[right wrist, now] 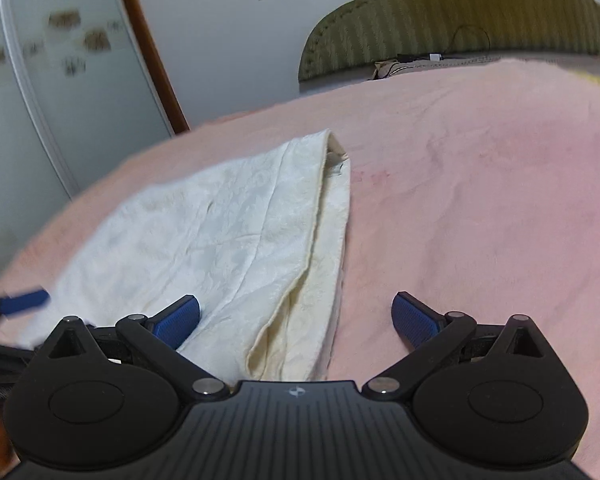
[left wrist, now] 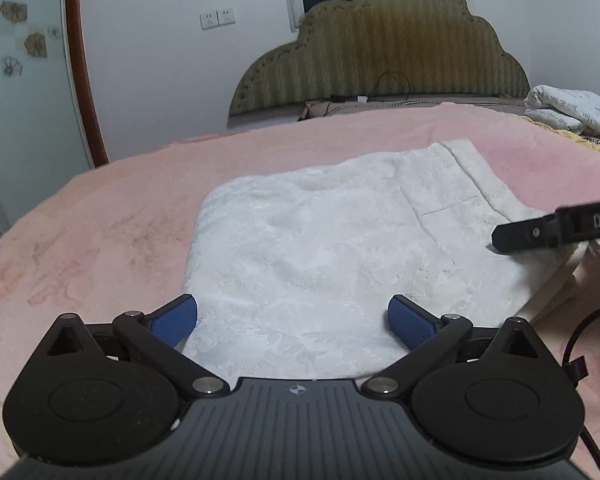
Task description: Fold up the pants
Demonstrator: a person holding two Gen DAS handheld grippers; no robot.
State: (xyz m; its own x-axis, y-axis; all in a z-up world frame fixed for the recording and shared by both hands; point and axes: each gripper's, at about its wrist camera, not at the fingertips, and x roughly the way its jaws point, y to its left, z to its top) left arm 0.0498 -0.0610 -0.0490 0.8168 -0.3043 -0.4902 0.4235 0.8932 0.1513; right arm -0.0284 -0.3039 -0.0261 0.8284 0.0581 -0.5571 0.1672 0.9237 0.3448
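Note:
The white pants (left wrist: 320,240) lie folded into a flat rectangle on the pink blanket (left wrist: 100,220). My left gripper (left wrist: 292,320) is open and empty, hovering over the near edge of the pants. My right gripper (right wrist: 296,320) is open and empty over the right edge of the pants (right wrist: 228,240), where stacked layers show. One finger of the right gripper (left wrist: 532,234) reaches in over the pants' right side in the left wrist view. A blue pad of the left gripper (right wrist: 24,302) shows at the left in the right wrist view.
The blanket (right wrist: 480,200) covers a bed with a green padded headboard (left wrist: 384,44). A folded printed quilt (left wrist: 572,108) lies at the far right. A wardrobe door (right wrist: 60,80) and a wall with sockets (left wrist: 218,19) stand to the left.

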